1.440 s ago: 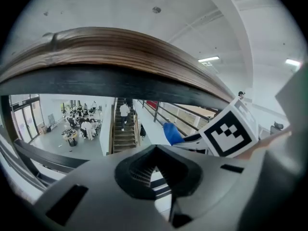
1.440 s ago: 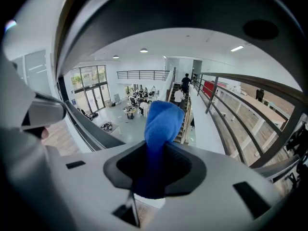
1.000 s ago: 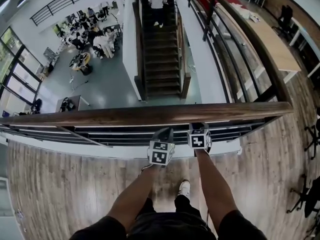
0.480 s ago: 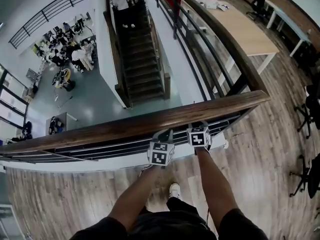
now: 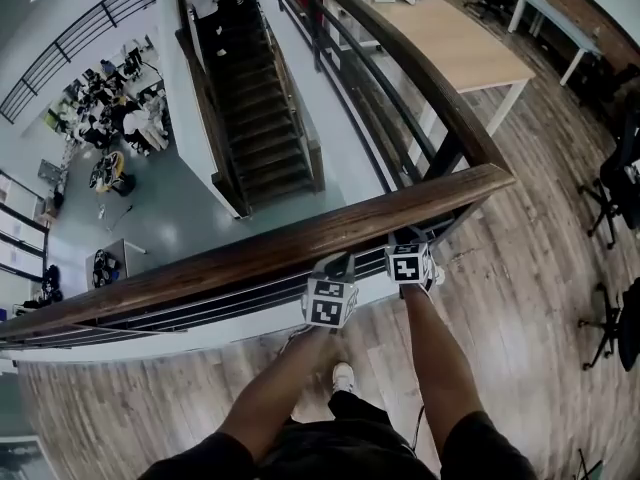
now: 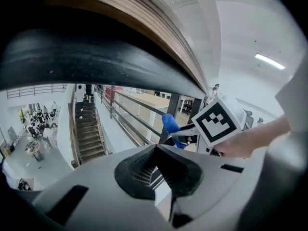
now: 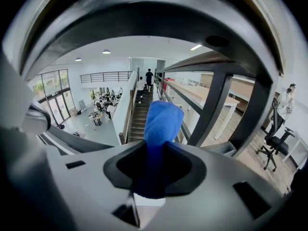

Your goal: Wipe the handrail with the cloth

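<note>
The brown wooden handrail runs across the head view, rising to a corner at the right. Both grippers sit just under its near side. My right gripper is shut on a blue cloth, which sticks up from between its jaws below the rail's dark underside. My left gripper is beside it on the left, shut with nothing between its jaws. The left gripper view shows the rail's underside overhead and the blue cloth in the right gripper.
Black railing bars and a corner post stand under the rail. Beyond it are a drop, a staircase and people on the lower floor. A long table and office chairs are at the right.
The head view has swung, so the rail now slopes up to the right and its corner sits nearer. Both grippers stay under the rail, shifted slightly right.
</note>
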`<state>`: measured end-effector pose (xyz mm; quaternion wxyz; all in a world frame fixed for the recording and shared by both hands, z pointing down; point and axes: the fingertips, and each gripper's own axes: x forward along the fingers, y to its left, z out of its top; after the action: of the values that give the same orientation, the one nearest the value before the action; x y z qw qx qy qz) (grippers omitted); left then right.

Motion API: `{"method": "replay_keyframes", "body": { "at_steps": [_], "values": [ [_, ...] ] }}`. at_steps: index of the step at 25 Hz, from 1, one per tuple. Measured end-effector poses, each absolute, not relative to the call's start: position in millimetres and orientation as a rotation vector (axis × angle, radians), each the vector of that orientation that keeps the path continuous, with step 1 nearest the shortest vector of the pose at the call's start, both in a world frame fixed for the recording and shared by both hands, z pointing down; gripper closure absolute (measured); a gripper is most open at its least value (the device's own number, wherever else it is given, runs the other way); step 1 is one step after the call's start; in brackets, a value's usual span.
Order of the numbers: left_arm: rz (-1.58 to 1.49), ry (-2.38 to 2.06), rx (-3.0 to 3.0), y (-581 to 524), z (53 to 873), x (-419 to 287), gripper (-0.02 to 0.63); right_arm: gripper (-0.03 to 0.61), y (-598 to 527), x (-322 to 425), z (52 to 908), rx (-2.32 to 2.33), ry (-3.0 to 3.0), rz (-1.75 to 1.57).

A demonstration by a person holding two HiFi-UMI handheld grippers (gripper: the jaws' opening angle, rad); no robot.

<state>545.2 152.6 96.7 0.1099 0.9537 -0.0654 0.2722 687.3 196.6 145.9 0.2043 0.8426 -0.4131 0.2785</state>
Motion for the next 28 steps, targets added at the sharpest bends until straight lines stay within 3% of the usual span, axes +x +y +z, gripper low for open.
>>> {"method": "replay_keyframes", "body": {
  "at_steps": [13,22,28],
  "values": [
    [0.801,-0.15,2.862,181.7,100.7,571.7,0.611,0.466,274.1,781.4,156.2,2.401,-0.946,0.844],
    [0.782,-0.202,2.845,172.7,106.9,541.8,0.611,0.466,274.3,769.0,144.4,2.418,-0.877,0.775],
    [0.743,-0.283,2.835,140.1,106.0,510.8,0.611,0.466,210.9,686.6,122.6,2.507,-1.131,0.696]
  ]
}}
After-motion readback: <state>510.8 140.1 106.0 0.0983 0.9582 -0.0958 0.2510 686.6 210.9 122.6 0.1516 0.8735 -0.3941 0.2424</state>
